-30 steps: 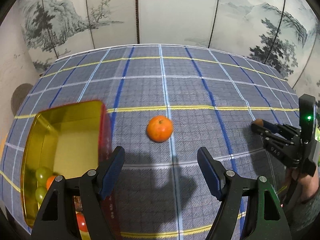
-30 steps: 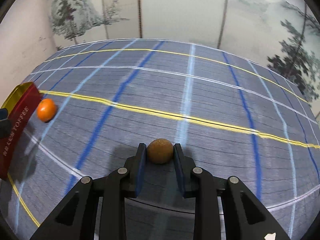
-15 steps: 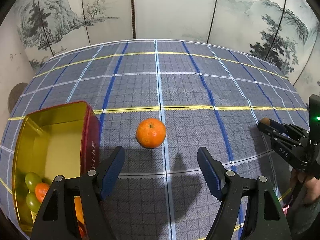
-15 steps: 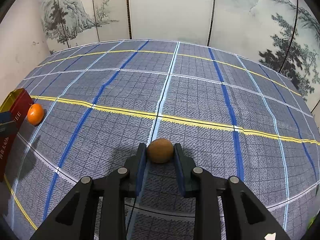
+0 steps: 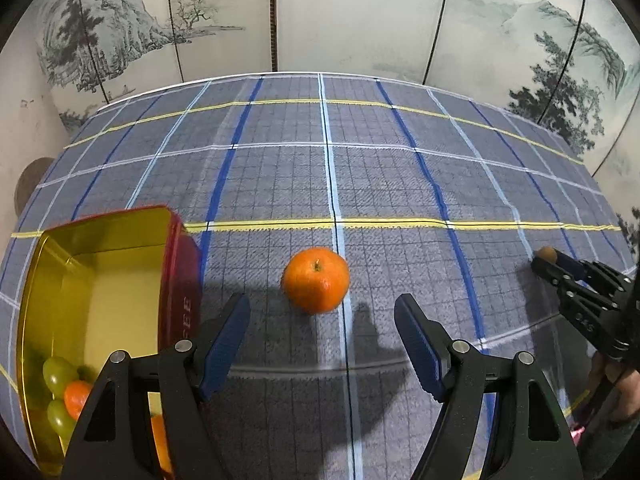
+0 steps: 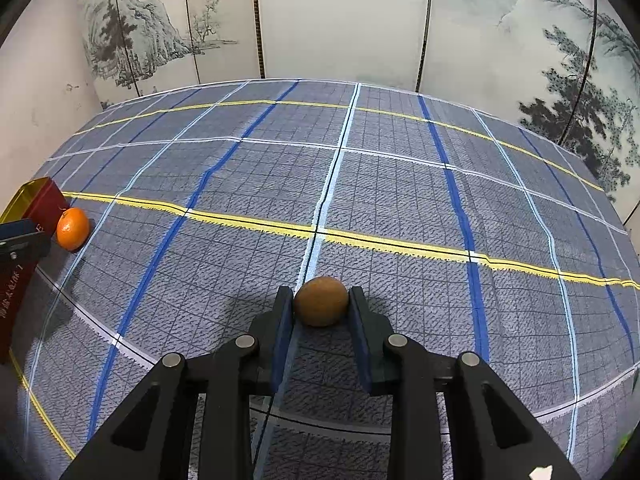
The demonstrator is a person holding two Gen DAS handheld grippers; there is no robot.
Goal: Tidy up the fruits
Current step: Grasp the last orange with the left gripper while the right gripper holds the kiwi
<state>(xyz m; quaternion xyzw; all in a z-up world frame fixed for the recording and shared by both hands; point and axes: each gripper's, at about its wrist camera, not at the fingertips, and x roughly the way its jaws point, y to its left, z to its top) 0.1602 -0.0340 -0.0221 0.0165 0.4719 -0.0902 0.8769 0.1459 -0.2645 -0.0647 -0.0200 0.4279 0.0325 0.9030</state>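
Note:
An orange mandarin [image 5: 316, 280] lies on the checked cloth just ahead of my left gripper [image 5: 322, 306], which is open, one finger to each side and short of the fruit. The same mandarin [image 6: 72, 228] shows at the far left of the right wrist view. My right gripper [image 6: 320, 295] is shut on a small round brown fruit [image 6: 321, 306], low over the cloth. From the left wrist view, that gripper [image 5: 554, 264] and brown fruit [image 5: 547, 255] sit at the right edge. A red tin [image 5: 176, 240] with a gold inside holds green grapes [image 5: 59, 372] and orange fruits.
The blue-grey checked cloth [image 5: 380, 168] covers the whole table. A painted folding screen [image 5: 352, 16] stands right behind the far edge. The tin [image 6: 44, 200] sits just left of the mandarin. A person's hand [image 5: 612, 384] holds the right gripper at the lower right.
My left gripper has come forward and down toward the mandarin, which now looks larger and nearer its fingertips. The right gripper keeps its hold on the brown fruit.

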